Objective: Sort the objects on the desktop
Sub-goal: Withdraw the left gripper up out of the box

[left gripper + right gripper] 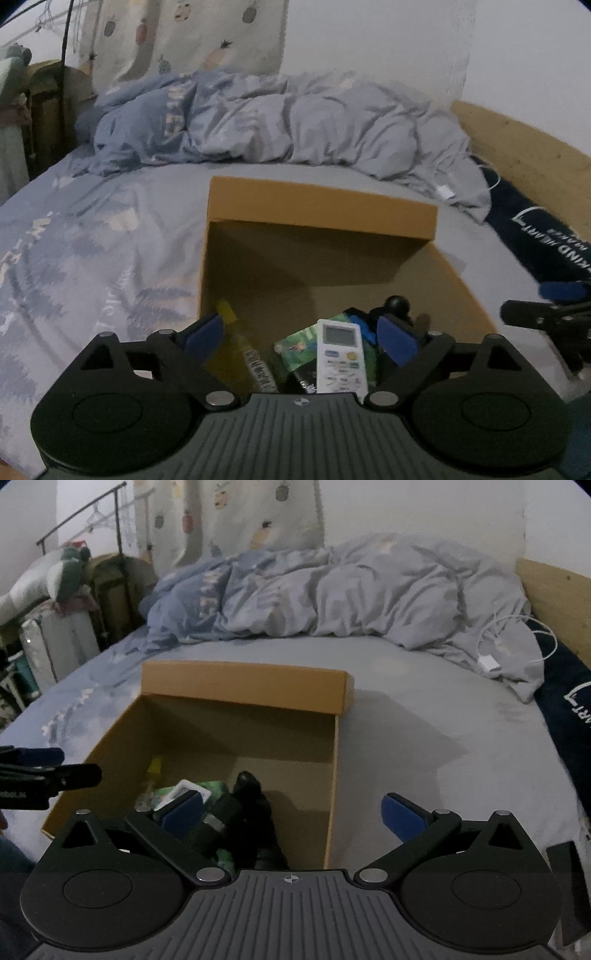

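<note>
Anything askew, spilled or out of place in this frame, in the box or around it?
Nothing spilled or damaged. The cardboard box sits on the bed, not a desk. Inside, the white remote, yellow bottle and black object lie heaped in the near corner, overlapping. Both claws are open and empty.

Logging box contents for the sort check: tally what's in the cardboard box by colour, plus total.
White: 1, remote control
Yellow: 1, bottle
Green: 1, packet
Black: 1, gadget with a round knob
Blue: 1, small item, partly hidden
Total: 5 visible in the cardboard box; more may lie underneath.
</note>
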A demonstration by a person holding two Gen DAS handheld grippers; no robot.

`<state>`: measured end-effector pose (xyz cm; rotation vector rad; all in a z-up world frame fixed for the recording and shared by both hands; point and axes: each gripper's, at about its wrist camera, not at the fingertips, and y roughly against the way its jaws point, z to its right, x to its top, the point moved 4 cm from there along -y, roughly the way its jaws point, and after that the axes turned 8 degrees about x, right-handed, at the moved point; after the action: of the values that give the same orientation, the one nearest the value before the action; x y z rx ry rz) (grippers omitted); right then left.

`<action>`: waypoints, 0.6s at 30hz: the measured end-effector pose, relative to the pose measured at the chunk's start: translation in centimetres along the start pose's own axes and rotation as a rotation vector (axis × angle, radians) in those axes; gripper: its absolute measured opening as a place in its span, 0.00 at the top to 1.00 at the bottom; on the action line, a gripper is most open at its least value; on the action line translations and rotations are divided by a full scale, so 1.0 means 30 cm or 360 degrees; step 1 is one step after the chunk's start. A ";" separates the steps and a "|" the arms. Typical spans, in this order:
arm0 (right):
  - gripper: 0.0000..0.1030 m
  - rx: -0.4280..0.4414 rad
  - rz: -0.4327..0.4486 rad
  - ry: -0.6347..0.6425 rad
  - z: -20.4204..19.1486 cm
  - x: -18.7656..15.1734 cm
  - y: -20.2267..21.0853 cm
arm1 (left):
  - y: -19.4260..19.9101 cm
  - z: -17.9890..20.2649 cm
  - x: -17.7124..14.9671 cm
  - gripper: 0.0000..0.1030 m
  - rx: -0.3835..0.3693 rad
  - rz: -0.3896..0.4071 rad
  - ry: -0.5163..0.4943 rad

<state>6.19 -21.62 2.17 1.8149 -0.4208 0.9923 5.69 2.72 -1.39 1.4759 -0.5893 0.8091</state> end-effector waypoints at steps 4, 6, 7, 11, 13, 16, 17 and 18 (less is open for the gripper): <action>0.00 -0.0050 0.0033 -0.0020 0.015 0.001 0.001 | -0.017 0.009 0.000 0.00 0.0002 0.0012 -0.0002; 0.00 -0.0053 0.0032 -0.0037 0.024 0.000 -0.004 | -0.027 0.007 -0.005 0.00 0.0013 -0.0002 -0.0009; 0.00 -0.0052 0.0028 -0.0052 0.029 -0.001 -0.009 | -0.030 0.005 -0.007 0.00 0.0017 -0.0007 -0.0006; 0.00 -0.0053 0.0011 -0.0099 0.045 -0.007 -0.026 | -0.036 -0.010 -0.008 0.00 0.0016 -0.0018 0.0022; 0.00 -0.0057 0.0007 -0.0100 0.048 -0.010 -0.031 | -0.037 -0.016 -0.008 0.00 0.0008 -0.0020 0.0034; 0.00 -0.0059 0.0002 -0.0101 0.049 -0.014 -0.038 | -0.048 -0.020 -0.010 0.00 -0.0001 -0.0041 0.0041; 0.00 -0.0062 -0.0002 -0.0101 0.049 -0.016 -0.044 | -0.055 -0.021 -0.012 0.00 -0.0005 -0.0055 0.0038; 0.00 -0.0064 -0.0005 -0.0101 0.050 -0.017 -0.049 | -0.061 -0.020 -0.014 0.00 -0.0010 -0.0067 0.0035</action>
<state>7.51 -22.35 0.62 1.8139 -0.4735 0.9194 6.77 3.42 -2.89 1.4672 -0.5421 0.7887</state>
